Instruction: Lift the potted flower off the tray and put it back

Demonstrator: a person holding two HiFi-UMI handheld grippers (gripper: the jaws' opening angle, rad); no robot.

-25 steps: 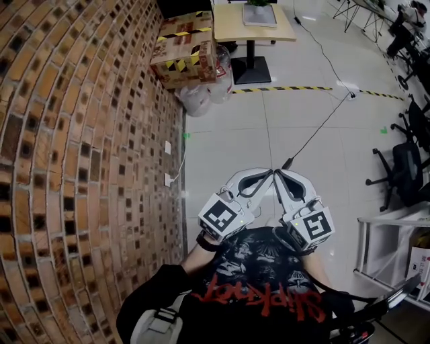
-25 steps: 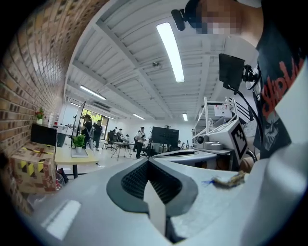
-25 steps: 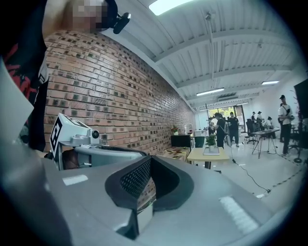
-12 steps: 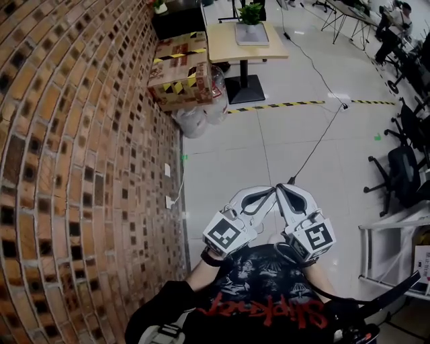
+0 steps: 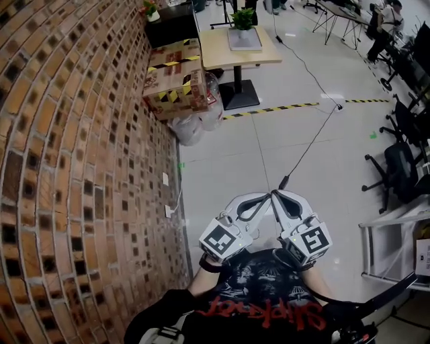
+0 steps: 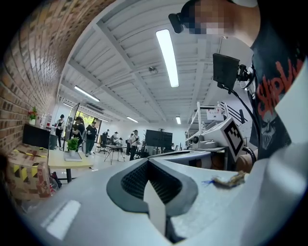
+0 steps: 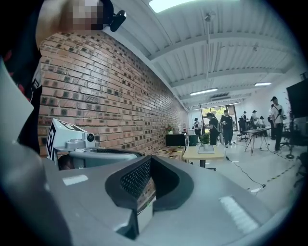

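Both pairs of jaws are pressed together with nothing between them. The white left gripper [image 6: 149,162] shows its dark grey ribbed pads [image 6: 132,180] meeting at the tip, and the white right gripper [image 7: 150,159] looks the same. In the head view the two grippers are held level close to the person's chest, over a black printed T-shirt [image 5: 265,295]. They angle inward so that their tips sit just beside each other, touching or nearly so.

Beyond the tips lies a pale tiled floor [image 5: 228,161] with a thin black cable [image 5: 306,148] running across it. The small green potted flower [image 5: 243,17] is well apart from both grippers, at the far end of that floor. It stands on a flat grey tray [image 5: 245,41] on a light wooden pedestal table [image 5: 218,54].

Beside the table, against the brown brick wall [image 5: 67,148], sit a cardboard box with yellow-and-black tape [image 5: 171,77] and clear plastic bags [image 5: 191,124]. A yellow-and-black striped line [image 5: 282,106] crosses the floor in front of the table. Black office chairs [image 5: 396,168] stand at the right.
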